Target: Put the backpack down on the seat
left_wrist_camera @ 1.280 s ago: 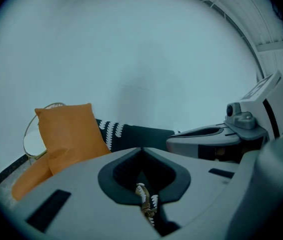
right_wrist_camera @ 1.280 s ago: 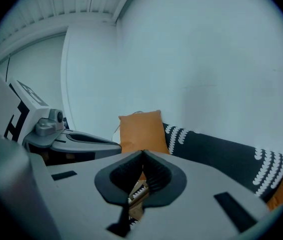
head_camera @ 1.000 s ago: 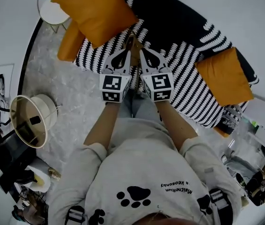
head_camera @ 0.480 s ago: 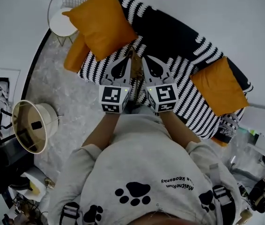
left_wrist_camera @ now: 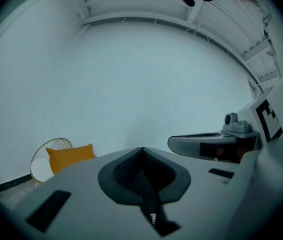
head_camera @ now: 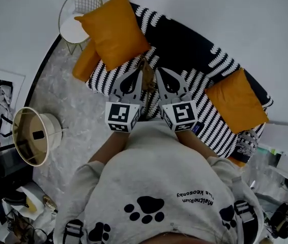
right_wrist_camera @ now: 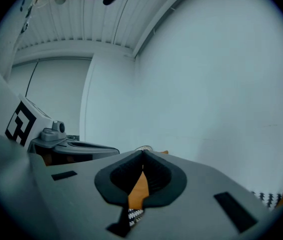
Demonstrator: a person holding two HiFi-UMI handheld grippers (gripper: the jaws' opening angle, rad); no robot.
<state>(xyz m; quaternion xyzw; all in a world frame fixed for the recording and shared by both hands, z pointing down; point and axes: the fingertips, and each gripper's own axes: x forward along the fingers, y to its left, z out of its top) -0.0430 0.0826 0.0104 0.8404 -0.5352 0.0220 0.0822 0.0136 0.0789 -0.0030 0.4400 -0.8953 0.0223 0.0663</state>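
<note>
Both grippers are held side by side in front of the person's chest, above the black-and-white striped sofa seat [head_camera: 205,93]. The left gripper [head_camera: 139,71] is shut with nothing visible between its jaws [left_wrist_camera: 141,149]. My right gripper [head_camera: 159,71] is shut too [right_wrist_camera: 142,154]; orange cushion and striped cover show through the slot below its tips. A small brown thing [head_camera: 145,80] sits between the two grippers; I cannot tell what it is. Dark straps with white bands lie over the person's shoulders [head_camera: 72,231] [head_camera: 242,212]. No backpack body is in view.
Orange cushions lie on the sofa at the left end [head_camera: 114,29] and right end [head_camera: 235,100], a third [head_camera: 85,62] by the left arm. A round wire side table [head_camera: 75,22] stands beyond it. A round shade [head_camera: 32,135] sits left, clutter [head_camera: 281,156] right.
Both grippers stay shut and side by side but have come lower in the head view, closer to the person's body. The sofa and cushions have shifted right and down in the view.
</note>
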